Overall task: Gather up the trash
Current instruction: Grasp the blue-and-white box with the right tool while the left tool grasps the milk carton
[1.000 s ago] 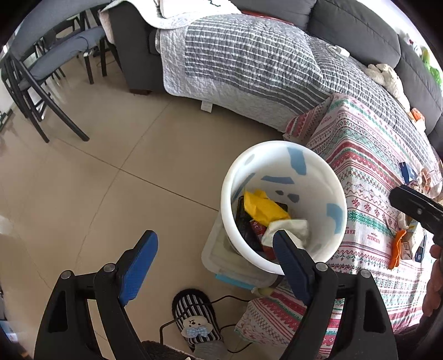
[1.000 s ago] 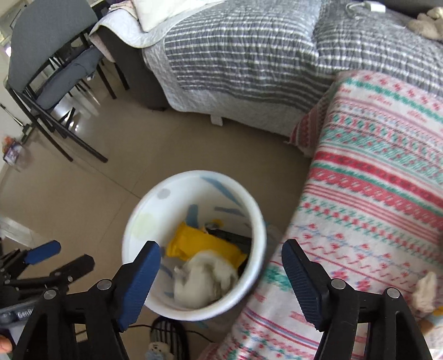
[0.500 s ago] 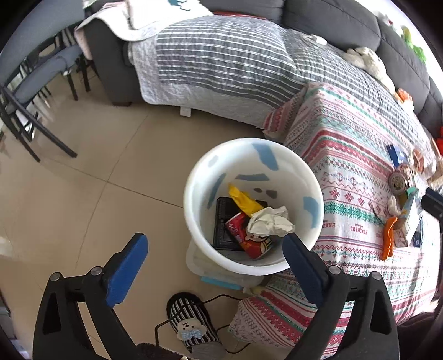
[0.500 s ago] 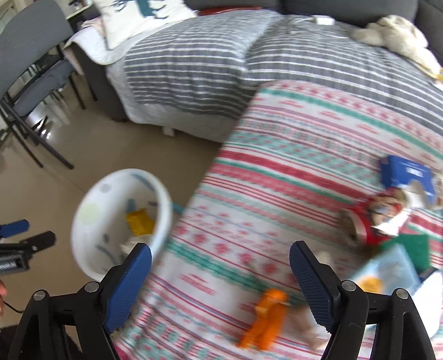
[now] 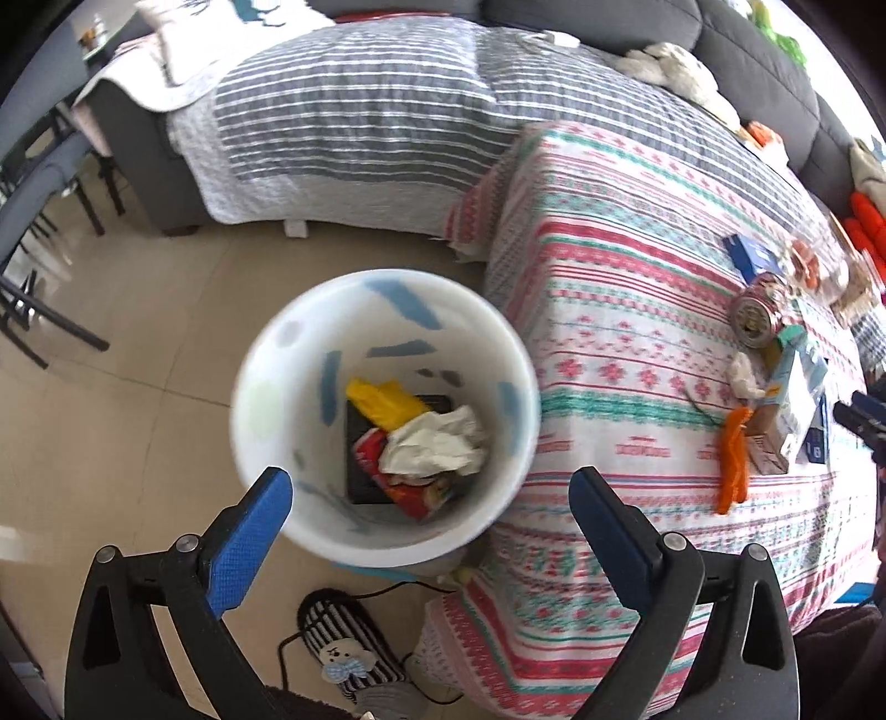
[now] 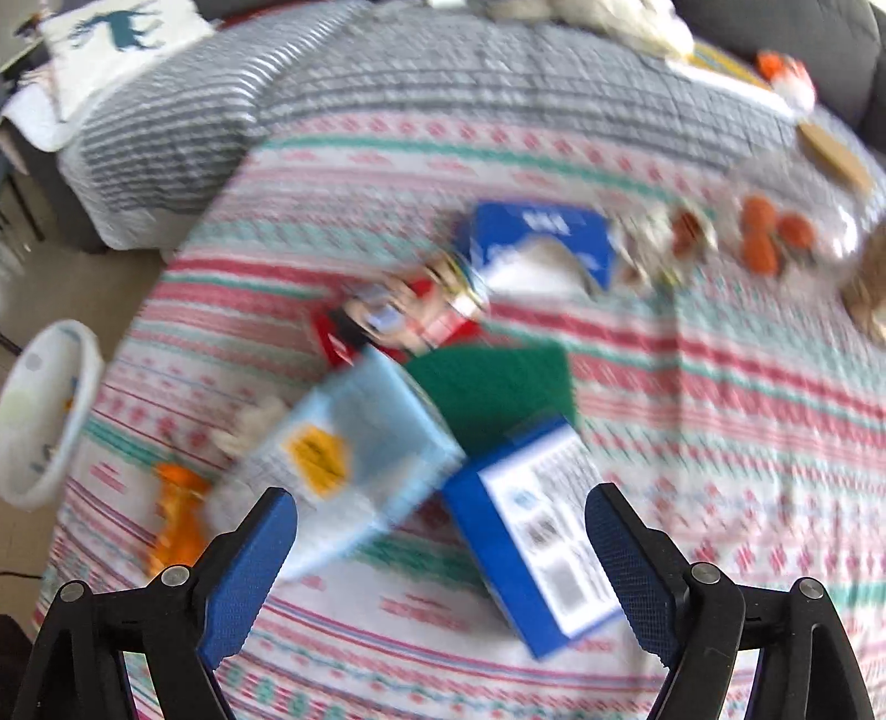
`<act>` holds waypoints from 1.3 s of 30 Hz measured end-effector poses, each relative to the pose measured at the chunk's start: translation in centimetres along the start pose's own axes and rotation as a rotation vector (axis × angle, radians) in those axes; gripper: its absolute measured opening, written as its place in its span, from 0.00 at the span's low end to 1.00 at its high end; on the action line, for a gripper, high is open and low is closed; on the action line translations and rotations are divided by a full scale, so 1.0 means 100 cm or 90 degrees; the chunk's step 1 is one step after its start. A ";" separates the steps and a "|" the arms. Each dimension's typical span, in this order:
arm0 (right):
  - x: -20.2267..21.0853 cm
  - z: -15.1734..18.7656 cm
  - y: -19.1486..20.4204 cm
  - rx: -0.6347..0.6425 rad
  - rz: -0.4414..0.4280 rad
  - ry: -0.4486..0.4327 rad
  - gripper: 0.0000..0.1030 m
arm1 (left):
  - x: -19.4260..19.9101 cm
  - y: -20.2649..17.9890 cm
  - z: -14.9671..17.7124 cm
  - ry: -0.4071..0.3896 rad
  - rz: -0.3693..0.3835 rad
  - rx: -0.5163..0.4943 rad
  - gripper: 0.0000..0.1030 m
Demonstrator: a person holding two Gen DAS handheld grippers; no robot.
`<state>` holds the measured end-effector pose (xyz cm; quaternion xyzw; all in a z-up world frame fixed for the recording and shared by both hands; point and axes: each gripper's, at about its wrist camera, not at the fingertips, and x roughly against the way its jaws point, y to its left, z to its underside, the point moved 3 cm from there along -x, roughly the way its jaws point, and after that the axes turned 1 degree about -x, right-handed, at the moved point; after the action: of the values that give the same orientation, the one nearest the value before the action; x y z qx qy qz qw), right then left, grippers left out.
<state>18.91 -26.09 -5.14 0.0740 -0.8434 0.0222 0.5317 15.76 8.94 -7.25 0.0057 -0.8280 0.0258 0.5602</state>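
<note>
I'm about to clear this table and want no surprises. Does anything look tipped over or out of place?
Yes. A can lies on its side on the patterned tablecloth, end facing the camera. Beside it, boxes, including a light blue carton, lie scattered at odd angles. The white bin stands upright.

place: home living room | seating: dark grey sofa point(image 5: 747, 50) under a grey striped quilt point(image 5: 360, 111), deer-print cushion point(image 6: 111, 39) at its far end | floor: beige tiles point(image 5: 111, 415), striped slipper point(image 5: 343, 648) | table: patterned cloth point(image 5: 609, 277) | side: dark chairs point(image 5: 33, 221) by the left edge
</note>
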 end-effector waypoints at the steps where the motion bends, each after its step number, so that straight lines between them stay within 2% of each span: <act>1: -0.006 0.004 -0.007 -0.003 0.009 0.020 0.86 | 0.000 -0.006 0.000 0.001 0.004 -0.004 0.98; 8: -0.033 0.025 -0.030 0.010 0.054 0.086 0.86 | 0.000 -0.051 -0.006 0.007 0.032 -0.047 0.98; 15: -0.045 0.027 -0.037 0.021 0.070 0.100 0.85 | 0.001 -0.095 -0.008 0.007 0.060 -0.079 0.98; 16: -0.046 0.027 -0.038 0.021 0.069 0.100 0.83 | 0.001 -0.099 -0.008 0.007 0.063 -0.084 0.98; 18: -0.048 0.027 -0.039 0.020 0.056 0.106 0.69 | 0.001 -0.114 -0.009 0.005 0.072 -0.101 0.98; 20: -0.048 0.028 -0.040 0.019 0.049 0.113 0.69 | 0.001 -0.129 -0.010 0.004 0.083 -0.116 0.98; 28: -0.029 0.035 -0.052 -0.003 0.046 0.080 0.69 | -0.002 -0.196 -0.008 0.006 0.146 -0.184 0.98; 36: -0.010 0.054 -0.094 -0.051 0.046 0.074 0.69 | -0.013 -0.243 -0.004 0.011 0.170 -0.238 0.98; 39: -0.004 0.061 -0.109 -0.071 0.053 0.073 0.69 | -0.017 -0.256 -0.006 0.008 0.180 -0.243 0.91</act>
<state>15.21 -37.49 -8.61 0.0075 -0.8136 0.0013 0.5813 17.96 -16.66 -7.68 -0.2166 -0.8070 -0.0529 0.5469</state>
